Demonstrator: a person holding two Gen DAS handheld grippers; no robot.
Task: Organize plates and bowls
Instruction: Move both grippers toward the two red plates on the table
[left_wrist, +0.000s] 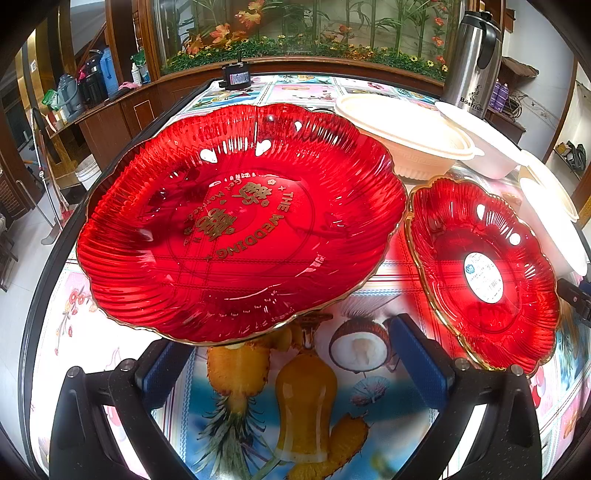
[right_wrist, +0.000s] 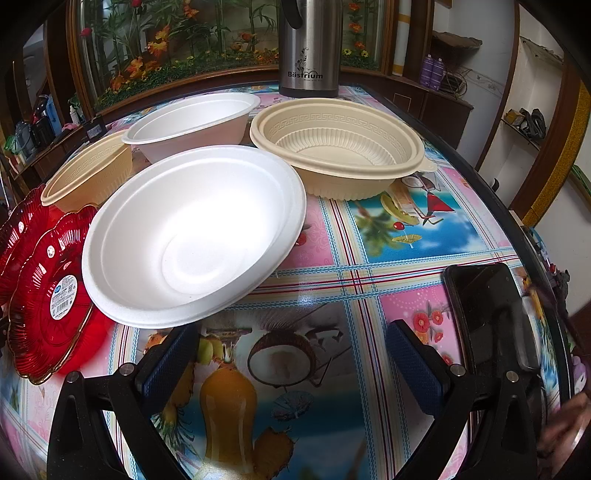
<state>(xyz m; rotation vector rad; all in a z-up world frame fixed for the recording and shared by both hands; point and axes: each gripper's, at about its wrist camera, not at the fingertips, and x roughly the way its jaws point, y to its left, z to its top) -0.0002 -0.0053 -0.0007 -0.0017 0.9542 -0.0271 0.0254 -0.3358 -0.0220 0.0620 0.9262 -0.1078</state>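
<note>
A: Left tongs (left_wrist: 291, 369)?
B: Mine are spread wide, gripping nothing; the big red plate (left_wrist: 240, 221) sits over the left pad, contact unclear. Small red plate (left_wrist: 484, 277) lies just beside it on the worktop (left_wrist: 369, 413).
A: Right tongs (right_wrist: 291, 362)?
B: Released too. White foam bowl (right_wrist: 192, 236) just ahead, beige bowl (right_wrist: 340, 147) behind, steel flask (right_wrist: 308, 48) at the back.

Bare tablecloth (right_wrist: 369, 258) lies open near right; bowls (right_wrist: 192, 236) crowd far left, phone (right_wrist: 487, 314) blocks the right edge.
</note>
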